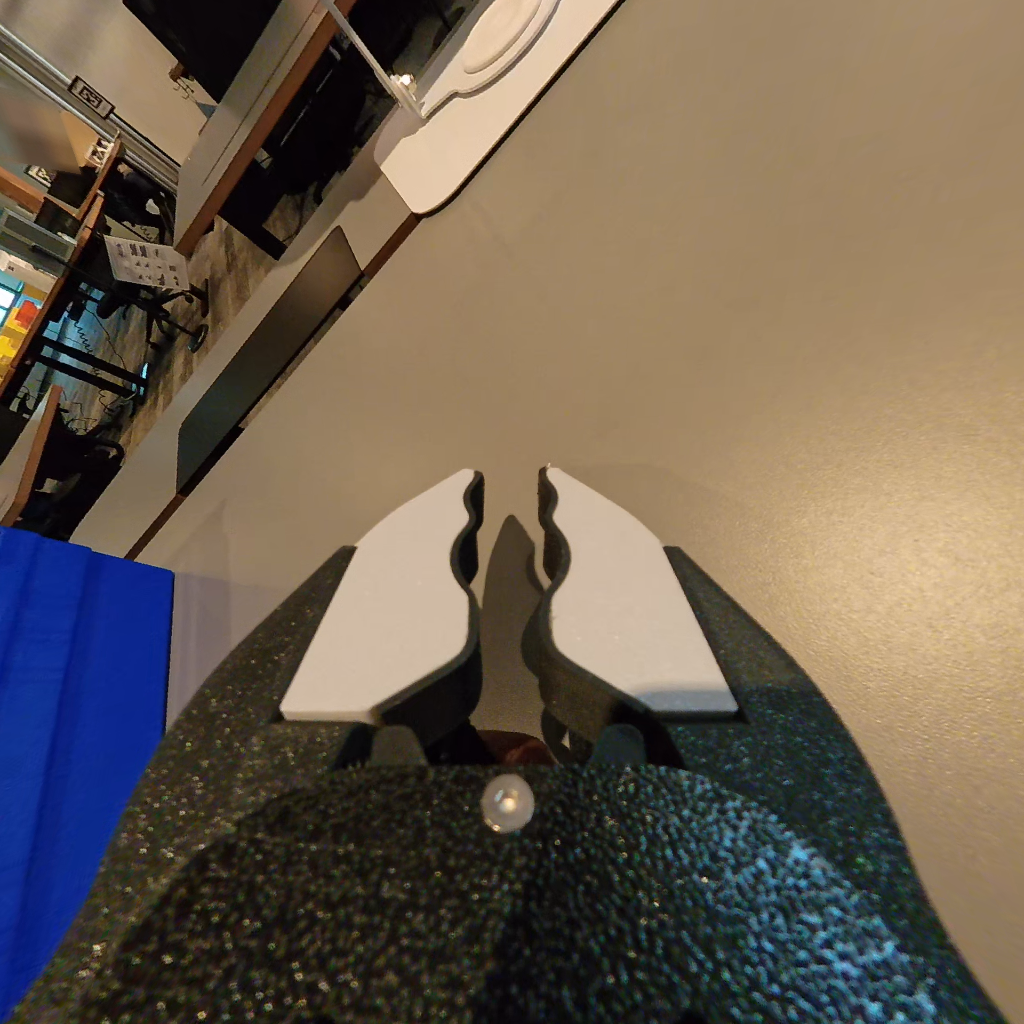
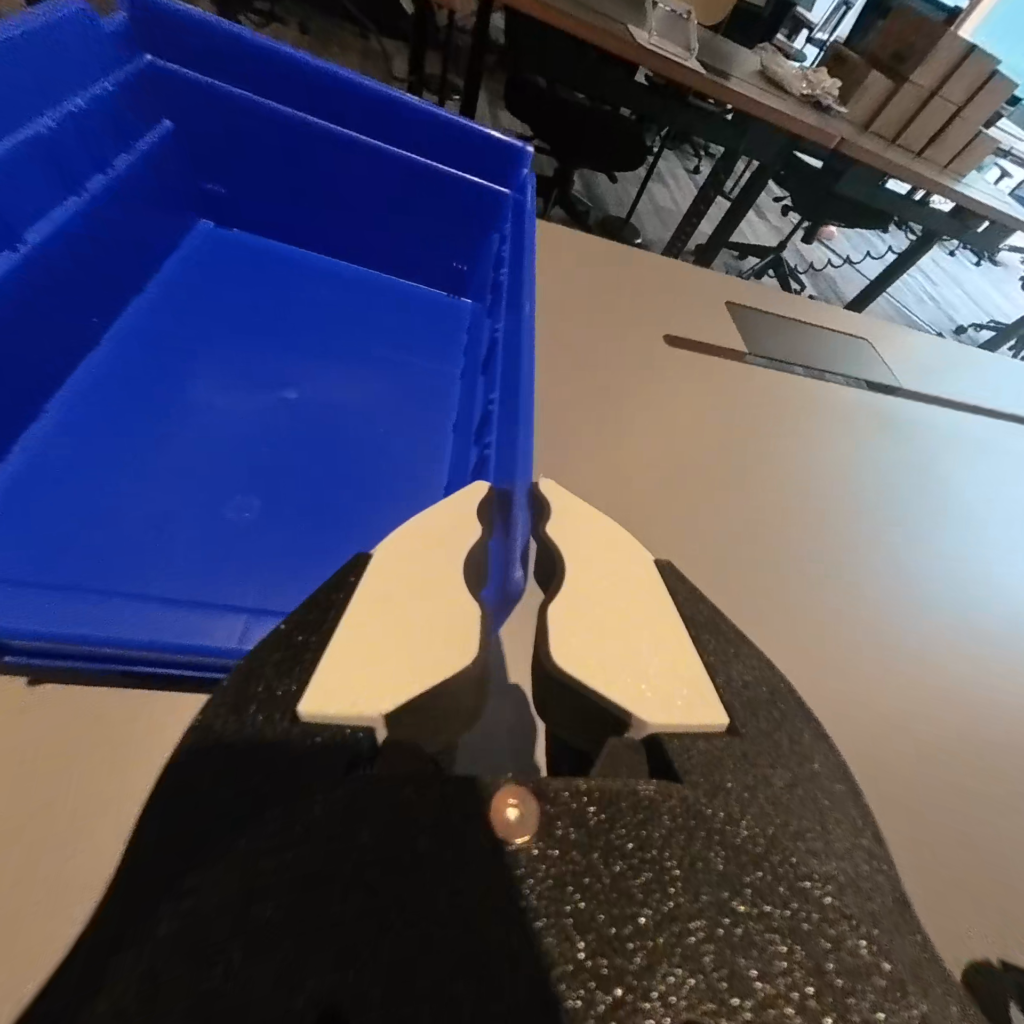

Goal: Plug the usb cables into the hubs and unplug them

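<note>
No USB cable or hub shows in either view. My left gripper (image 1: 511, 476) hangs over the bare beige table (image 1: 720, 332). Its jaws stand almost together with a narrow slit, and nothing is between them. My right gripper (image 2: 512, 487) is at the near right corner of an empty blue bin (image 2: 249, 415). Its jaws are also almost together. The bin's right wall (image 2: 521, 332) shows through the slit; I cannot tell whether the fingers touch it.
The blue bin also shows at the left edge of the left wrist view (image 1: 72, 720). A grey flap (image 2: 803, 343) sits in the table top at the right. Other desks and office chairs (image 2: 776, 166) stand beyond the table edge. My hands' fingertips stand some 60 centimetres from each other.
</note>
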